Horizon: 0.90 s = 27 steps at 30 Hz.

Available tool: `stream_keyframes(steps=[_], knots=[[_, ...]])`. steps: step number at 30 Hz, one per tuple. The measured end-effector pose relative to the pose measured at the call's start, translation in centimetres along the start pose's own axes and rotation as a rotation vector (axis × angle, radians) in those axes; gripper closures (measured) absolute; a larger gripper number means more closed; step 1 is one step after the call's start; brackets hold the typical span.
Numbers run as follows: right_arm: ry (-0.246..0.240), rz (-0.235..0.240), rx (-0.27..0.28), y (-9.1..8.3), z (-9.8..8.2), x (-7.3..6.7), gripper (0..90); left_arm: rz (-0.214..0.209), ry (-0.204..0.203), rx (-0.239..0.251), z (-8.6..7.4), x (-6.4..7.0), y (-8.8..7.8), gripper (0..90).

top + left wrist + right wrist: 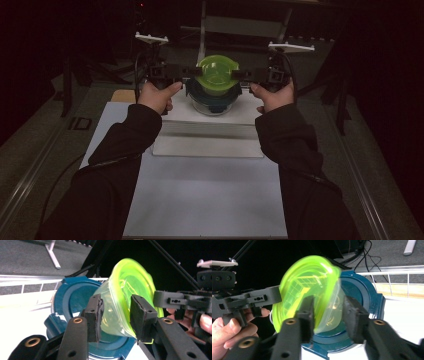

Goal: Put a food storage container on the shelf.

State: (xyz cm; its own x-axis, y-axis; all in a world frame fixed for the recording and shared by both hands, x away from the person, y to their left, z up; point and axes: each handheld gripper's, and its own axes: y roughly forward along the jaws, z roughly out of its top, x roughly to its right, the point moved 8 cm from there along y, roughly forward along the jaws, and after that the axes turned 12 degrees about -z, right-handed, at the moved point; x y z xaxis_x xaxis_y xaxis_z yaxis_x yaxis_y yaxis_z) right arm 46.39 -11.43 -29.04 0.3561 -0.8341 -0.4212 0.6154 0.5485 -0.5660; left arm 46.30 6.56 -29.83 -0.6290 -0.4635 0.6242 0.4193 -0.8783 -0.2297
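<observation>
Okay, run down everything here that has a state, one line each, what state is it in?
Green-lidded container: lid on, sitting on the blue lid, between both pairs of jaws.
Blue-lidded container: lid on, resting on the white board.
Left gripper: jaws open, straddling the green-lidded container.
Right gripper: jaws open, straddling it too.

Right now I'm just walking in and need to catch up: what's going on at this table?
A person holds tongs in each hand, one on either side of a green tub. The tub sits on a blue lid that covers a glass bowl on a white board. The left tongs and right tongs both straddle the tub's clear wall, their pads seemingly just clear of it.
</observation>
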Motion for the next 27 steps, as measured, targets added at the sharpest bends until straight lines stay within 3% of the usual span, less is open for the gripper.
stream_keyframes(steps=[9,14,15,17,18,22,25,27], knots=[[0.017,0.021,0.015,0.2,0.4,0.4,45.1,-0.009,0.006,0.027,0.2,0.0,-0.7,52.0],[-0.006,0.025,0.033,-0.3,0.5,0.1,42.2,-0.06,0.005,0.035,0.1,0.5,-1.1,43.9],[-0.041,0.009,0.046,-0.8,0.5,-0.2,39.9,-0.099,0.015,0.053,0.0,1.0,-1.5,39.3],[-0.049,0.012,0.051,-1.1,0.4,-0.4,37.0,-0.117,0.02,0.054,-0.1,1.3,-1.6,34.2],[-0.06,0.013,0.056,-1.3,0.4,-0.5,34.7,-0.173,0.034,0.049,-0.4,1.9,-1.8,30.2],[-0.095,0.063,0.054,-1.6,-0.3,-1.2,27.0,-0.209,0.074,0.023,-1.3,3.0,-1.8,17.6],[-0.105,0.076,0.055,-1.7,-0.8,-1.4,26.0,-0.223,0.082,0.009,-1.7,3.2,-1.7,10.8],[-0.138,0.082,0.056,-1.9,-1.5,-1.9,25.3,-0.256,0.114,0.005,-2.4,3.6,-1.7,1.9]])
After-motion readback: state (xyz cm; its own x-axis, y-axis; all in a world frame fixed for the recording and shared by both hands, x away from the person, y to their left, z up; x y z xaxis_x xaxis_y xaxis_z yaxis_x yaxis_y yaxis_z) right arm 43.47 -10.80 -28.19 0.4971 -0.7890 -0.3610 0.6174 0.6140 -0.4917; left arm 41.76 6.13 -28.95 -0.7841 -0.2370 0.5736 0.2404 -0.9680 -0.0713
